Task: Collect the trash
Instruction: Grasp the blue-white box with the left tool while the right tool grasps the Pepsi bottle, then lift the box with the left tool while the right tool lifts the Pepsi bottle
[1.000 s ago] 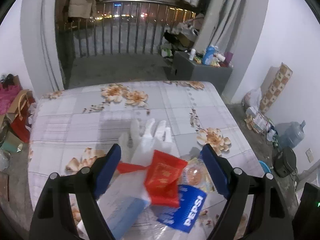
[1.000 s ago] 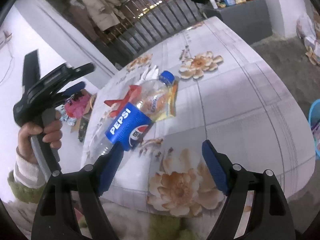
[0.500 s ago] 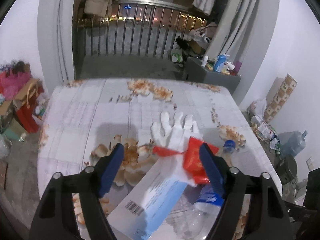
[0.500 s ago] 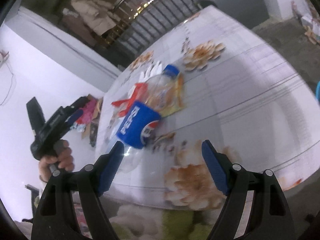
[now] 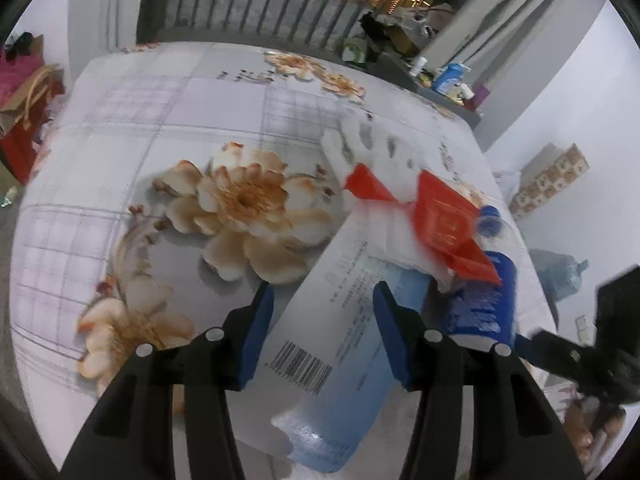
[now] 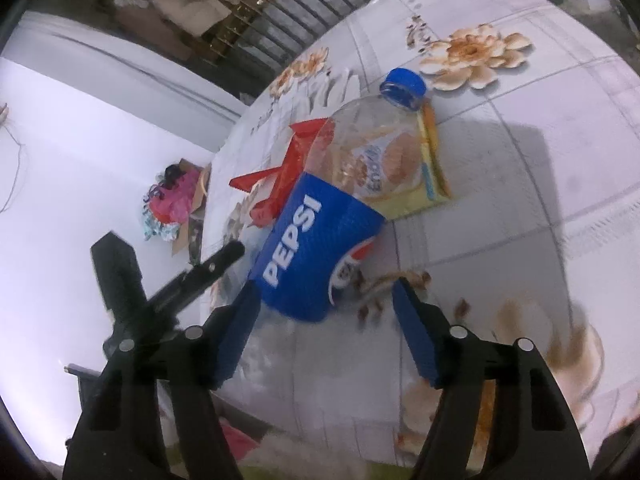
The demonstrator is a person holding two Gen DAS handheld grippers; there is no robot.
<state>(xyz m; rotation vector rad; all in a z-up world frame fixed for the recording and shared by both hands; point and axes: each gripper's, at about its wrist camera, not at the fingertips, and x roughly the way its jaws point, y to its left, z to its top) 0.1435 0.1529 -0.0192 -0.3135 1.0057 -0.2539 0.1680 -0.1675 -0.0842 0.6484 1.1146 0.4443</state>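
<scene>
Trash lies in a loose pile at the near right part of the flowered tablecloth (image 5: 168, 104): a white and blue box (image 5: 344, 344) with a barcode, a red packet (image 5: 444, 220), a white glove (image 5: 372, 148), a yellow snack wrapper (image 6: 432, 160) and a clear Pepsi bottle (image 6: 320, 240) with a blue cap.

Your left gripper (image 5: 323, 332) straddles the box. Its jaws have just been closing, with the box between them, but you cannot tell from the blurred wrist view whether the pads press on it yet.

Your right gripper (image 6: 322, 340) sits over the near end of the bottle. Its jaws have just been closing as well; they stand apart, the left pad just beside the bottle's clear base, the right pad well off it over bare cloth.

The red packet rests on the glove and the far end of the box. The bottle lies on its side over the wrapper, cap pointing to the far side.
</scene>
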